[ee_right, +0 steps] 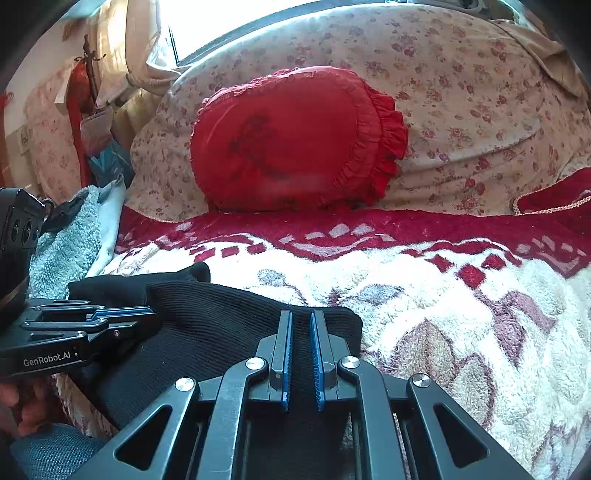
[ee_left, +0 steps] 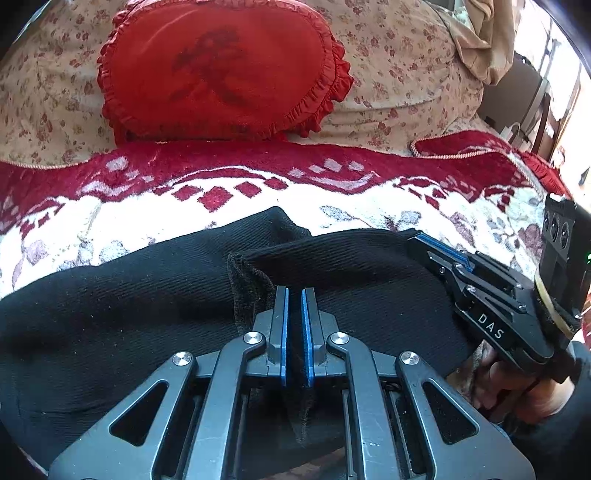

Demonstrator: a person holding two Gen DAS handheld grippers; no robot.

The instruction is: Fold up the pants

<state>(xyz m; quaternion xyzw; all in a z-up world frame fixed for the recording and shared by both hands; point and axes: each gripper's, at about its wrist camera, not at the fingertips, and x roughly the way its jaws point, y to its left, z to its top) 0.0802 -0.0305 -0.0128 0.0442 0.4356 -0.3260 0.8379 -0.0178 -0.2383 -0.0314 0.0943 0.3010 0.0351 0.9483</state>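
Black ribbed pants (ee_left: pixel 129 295) lie across the near part of a red-and-white fleece blanket (ee_left: pixel 258 206). My left gripper (ee_left: pixel 294 295) is shut on a fold of the pants, black cloth pinched between its blue pads. My right gripper (ee_right: pixel 301 317) is shut on the pants' right edge (ee_right: pixel 221 325), cloth between its pads. The right gripper shows in the left wrist view (ee_left: pixel 421 240) at the right, on the pants' far corner. The left gripper shows in the right wrist view (ee_right: pixel 147 314) at the left, resting on the pants.
A red frilled cushion (ee_left: pixel 221 70) leans on a floral pillow (ee_left: pixel 406 55) at the back of the bed. A light blue towel (ee_right: pixel 70 240) lies at the bed's left. A window (ee_right: pixel 229 18) is behind the pillow. Furniture (ee_left: pixel 524 96) stands at the right.
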